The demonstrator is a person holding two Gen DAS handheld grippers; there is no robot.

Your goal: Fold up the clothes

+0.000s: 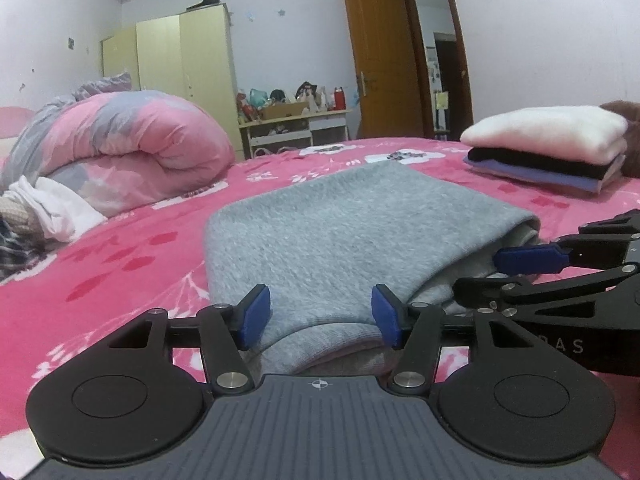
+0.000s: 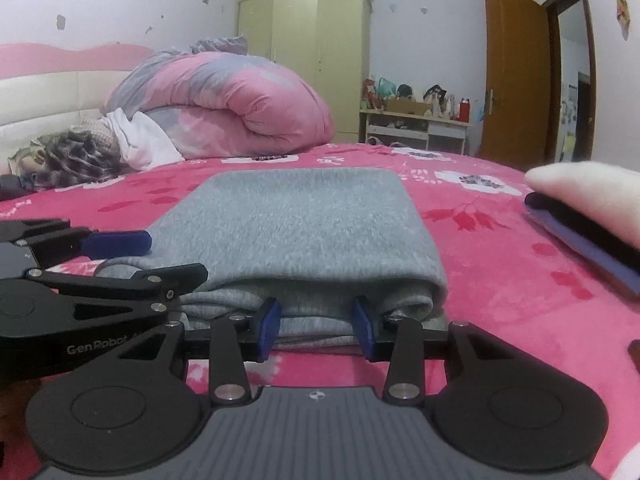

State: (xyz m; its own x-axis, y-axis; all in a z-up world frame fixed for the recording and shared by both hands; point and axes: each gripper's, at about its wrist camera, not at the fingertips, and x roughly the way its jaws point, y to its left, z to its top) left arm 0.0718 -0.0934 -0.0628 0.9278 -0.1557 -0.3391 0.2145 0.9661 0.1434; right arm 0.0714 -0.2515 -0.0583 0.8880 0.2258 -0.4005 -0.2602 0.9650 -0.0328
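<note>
A folded grey garment (image 1: 352, 232) lies on the pink floral bedsheet (image 1: 132, 256); it also shows in the right wrist view (image 2: 304, 224). My left gripper (image 1: 320, 314) is open, its blue pads on either side of the garment's near edge. My right gripper (image 2: 316, 326) is open at the garment's layered side edge, pads apart around the folds. Each gripper shows in the other's view: the right one (image 1: 532, 268) at the garment's right side, the left one (image 2: 120, 256) at its left.
A stack of folded clothes (image 1: 552, 144), white on top, sits at the right; it also shows in the right wrist view (image 2: 592, 216). A rolled pink quilt (image 1: 132, 148) and a heap of unfolded clothes (image 1: 36, 216) lie at the left. Wardrobe, desk and door stand behind.
</note>
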